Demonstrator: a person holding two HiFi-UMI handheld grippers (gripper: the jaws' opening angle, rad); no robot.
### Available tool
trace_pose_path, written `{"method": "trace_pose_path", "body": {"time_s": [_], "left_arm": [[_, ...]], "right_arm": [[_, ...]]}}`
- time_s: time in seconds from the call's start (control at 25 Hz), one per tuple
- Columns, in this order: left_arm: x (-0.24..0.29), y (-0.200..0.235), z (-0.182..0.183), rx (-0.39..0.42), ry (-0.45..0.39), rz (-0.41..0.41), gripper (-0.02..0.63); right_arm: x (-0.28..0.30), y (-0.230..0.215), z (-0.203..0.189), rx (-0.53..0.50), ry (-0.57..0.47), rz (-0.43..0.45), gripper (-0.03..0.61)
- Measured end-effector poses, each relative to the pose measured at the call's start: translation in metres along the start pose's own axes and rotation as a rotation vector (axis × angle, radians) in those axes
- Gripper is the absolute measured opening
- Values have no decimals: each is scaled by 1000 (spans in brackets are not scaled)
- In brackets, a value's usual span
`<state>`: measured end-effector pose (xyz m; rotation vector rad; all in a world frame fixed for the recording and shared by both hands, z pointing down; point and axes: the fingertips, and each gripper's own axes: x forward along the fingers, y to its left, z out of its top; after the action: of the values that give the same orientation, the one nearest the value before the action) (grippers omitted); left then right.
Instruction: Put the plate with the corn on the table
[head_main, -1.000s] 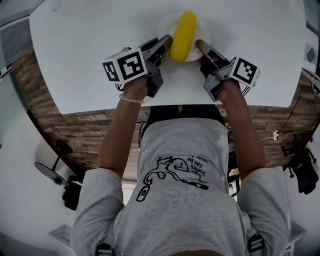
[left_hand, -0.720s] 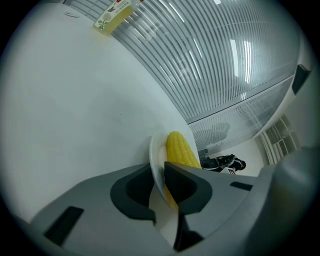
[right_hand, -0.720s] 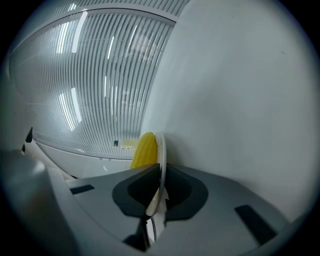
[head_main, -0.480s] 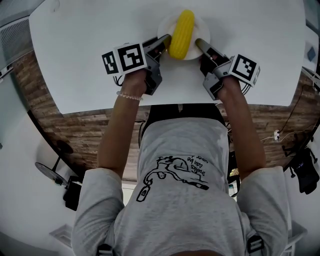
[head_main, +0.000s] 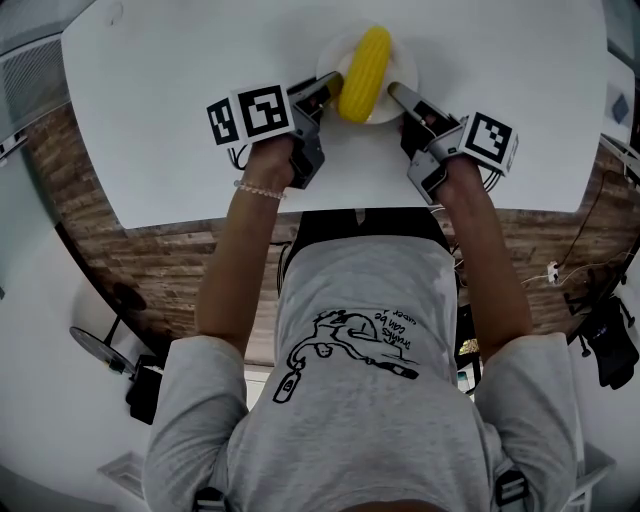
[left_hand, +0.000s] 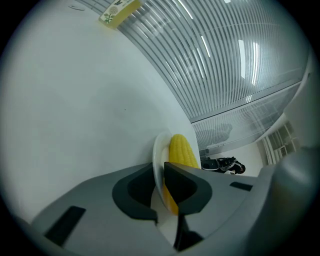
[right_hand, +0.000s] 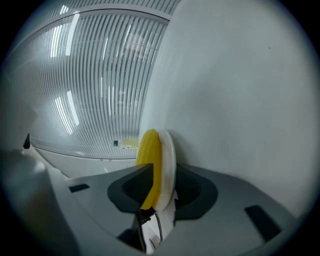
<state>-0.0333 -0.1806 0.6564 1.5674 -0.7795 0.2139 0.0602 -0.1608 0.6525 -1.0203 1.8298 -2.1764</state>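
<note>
A white plate carrying a yellow corn cob rests on the white table, far of centre. My left gripper is at the plate's left rim. In the left gripper view its jaws pinch the rim of the plate, with the corn just beyond. My right gripper is at the right rim. Its jaws are opening: the plate and corn stand between them with gaps on both sides.
The table's near edge runs just in front of the person's torso, with wooden floor below it. A small yellow-labelled item lies at the far edge of the table. A ribbed wall rises behind the table.
The plate and both grippers have shifted slightly farther across the table. The right gripper's jaws have spread off the rim.
</note>
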Motion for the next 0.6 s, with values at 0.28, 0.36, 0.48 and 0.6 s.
{"method": "trace_pose_path", "body": {"time_s": [0.28,0.36,0.48,0.6], "left_arm": [[1,2,-1,12,7,21,66],[0,2,-3,20,12,31,69],[-2,3,-5,21,15,42,77],[-4,4,-5,7,15,35,81]], "right_arm": [[-8,-10,1,-15,-3,-53,114],[-11,-13,2,-18,-8,-67,95],[-15,-20,7,-28,-32,-97,39],[-16,-21,11,-46,-36,-108,29]]}}
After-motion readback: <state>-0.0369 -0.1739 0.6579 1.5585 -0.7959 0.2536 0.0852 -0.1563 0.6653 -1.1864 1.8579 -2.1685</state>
